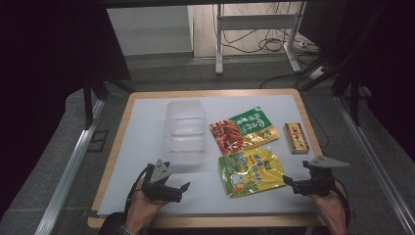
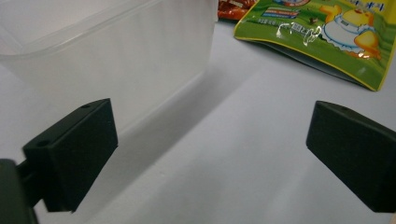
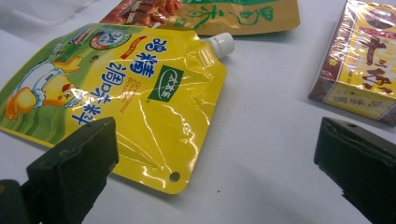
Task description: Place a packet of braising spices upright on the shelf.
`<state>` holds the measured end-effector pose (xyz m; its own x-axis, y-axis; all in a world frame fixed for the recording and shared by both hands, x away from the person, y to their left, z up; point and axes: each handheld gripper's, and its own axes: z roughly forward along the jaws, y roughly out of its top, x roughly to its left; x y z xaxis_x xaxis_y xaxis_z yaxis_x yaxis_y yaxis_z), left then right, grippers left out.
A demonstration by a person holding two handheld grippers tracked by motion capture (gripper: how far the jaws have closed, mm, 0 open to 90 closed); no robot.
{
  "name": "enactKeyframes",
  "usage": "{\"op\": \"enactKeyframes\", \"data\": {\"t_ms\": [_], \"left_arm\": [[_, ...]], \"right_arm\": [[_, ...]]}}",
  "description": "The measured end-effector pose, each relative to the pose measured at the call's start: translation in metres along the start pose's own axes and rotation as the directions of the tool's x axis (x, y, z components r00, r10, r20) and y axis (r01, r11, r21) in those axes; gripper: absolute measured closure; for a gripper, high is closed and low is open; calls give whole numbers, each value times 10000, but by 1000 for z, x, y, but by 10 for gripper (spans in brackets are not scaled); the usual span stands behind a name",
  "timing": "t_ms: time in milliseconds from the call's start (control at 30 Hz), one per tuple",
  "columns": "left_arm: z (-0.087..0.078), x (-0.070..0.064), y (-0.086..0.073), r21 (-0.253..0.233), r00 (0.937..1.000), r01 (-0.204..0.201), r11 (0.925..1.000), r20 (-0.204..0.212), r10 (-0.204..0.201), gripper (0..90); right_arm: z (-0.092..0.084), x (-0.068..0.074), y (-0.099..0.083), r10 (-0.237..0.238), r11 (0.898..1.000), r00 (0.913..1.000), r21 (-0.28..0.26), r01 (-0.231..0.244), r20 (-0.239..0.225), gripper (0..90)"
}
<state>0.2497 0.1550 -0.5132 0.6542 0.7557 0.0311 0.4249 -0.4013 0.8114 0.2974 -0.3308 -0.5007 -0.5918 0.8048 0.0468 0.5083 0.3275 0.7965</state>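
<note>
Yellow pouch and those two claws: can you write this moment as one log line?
left gripper: open, beside clear tub | right gripper: open, facing yellow pouch | nothing held

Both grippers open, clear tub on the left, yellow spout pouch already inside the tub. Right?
Not quite. The yellow spout pouch lies flat on the white mat, beside the clear tub, not inside it; the high view shows this. The rest holds: left gripper and right gripper are both open.
</note>
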Motion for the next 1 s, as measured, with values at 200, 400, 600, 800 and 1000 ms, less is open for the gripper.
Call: {"op": "enactKeyframes", "data": {"t_ms": [200,400,600,800,1000], "left_arm": [[5,-9,3,188,9978,-660,9976,28,660,127],[8,-11,7,101,9968,-769,9970,244,766,220],[12,-14,13,233,9964,-632,9977,589,617,295],[16,-18,18,132,9939,-569,9983,949,554,308],[23,-21,22,60,9889,-623,9980,1355,610,388]], "right_arm": [[0,2,2,-261,9996,9996,103,259,136,0],[0,4,3,-297,9995,9994,123,295,173,0],[-1,4,4,-305,9995,9993,123,302,232,0],[-2,5,4,-297,9995,9992,134,294,273,0],[-2,5,5,-351,9993,9989,119,347,322,0]]}}
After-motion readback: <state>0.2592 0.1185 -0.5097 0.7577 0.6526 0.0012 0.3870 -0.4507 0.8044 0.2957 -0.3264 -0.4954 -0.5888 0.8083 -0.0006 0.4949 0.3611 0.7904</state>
